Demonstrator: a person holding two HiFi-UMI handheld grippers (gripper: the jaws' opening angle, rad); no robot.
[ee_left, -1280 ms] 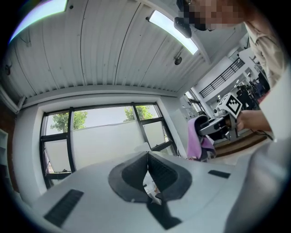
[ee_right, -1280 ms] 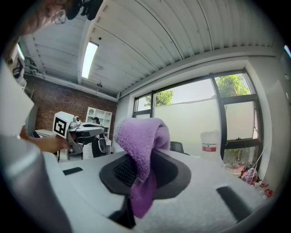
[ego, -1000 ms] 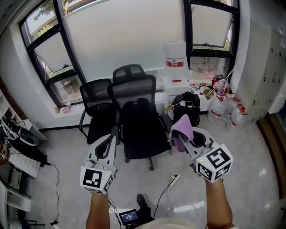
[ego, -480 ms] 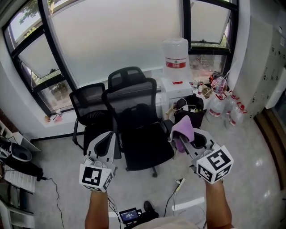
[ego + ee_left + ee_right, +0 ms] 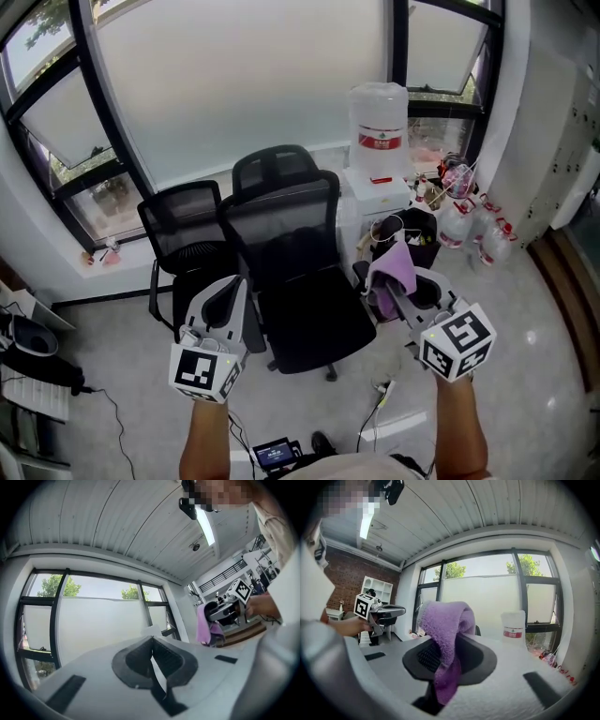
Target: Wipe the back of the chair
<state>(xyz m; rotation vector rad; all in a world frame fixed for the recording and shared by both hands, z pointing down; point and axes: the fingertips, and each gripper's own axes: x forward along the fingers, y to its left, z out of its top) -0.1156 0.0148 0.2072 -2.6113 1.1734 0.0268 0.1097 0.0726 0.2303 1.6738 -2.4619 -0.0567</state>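
Over the floor by the window wall, both bare forearms come up from the bottom edge of the head view, roughly parallel, tongs angled fwd toward the chairs. L tongs [image 5: 229,291] sit lower left, clenched, nothing btwn the pads; the L gripper view shows the pad tips [image 5: 151,640] meeting. R tongs [image 5: 384,289] sit to the right, clamped on a purple cloth [image 5: 392,266] that drapes over the tips & hangs down. Neither pair touches the chair.

Chair [image 5: 281,223]: black mesh back, standing on the floor btwn the two tongs in the head view, its seat [image 5: 317,317] toward the person. 2 more black chairs stand just behind & to its left, by the window. A water dispenser [image 5: 379,141] stands near its right.

Hard to see: both hands sit under the marker cubes in the head view. Chair base is mostly covered by the seat. In the R gripper view the cloth [image 5: 446,625] hides much of the pads.

View diffs: only the head view shows the chair whole. Both gripper views tilt up at ceiling & window. L gripper view catches the R tongs [image 5: 212,620] w/ cloth at right, plus the hand [image 5: 261,606] holding them. R gripper view catches the L tongs [image 5: 396,611] at left & the water bottle [image 5: 513,625] at right.
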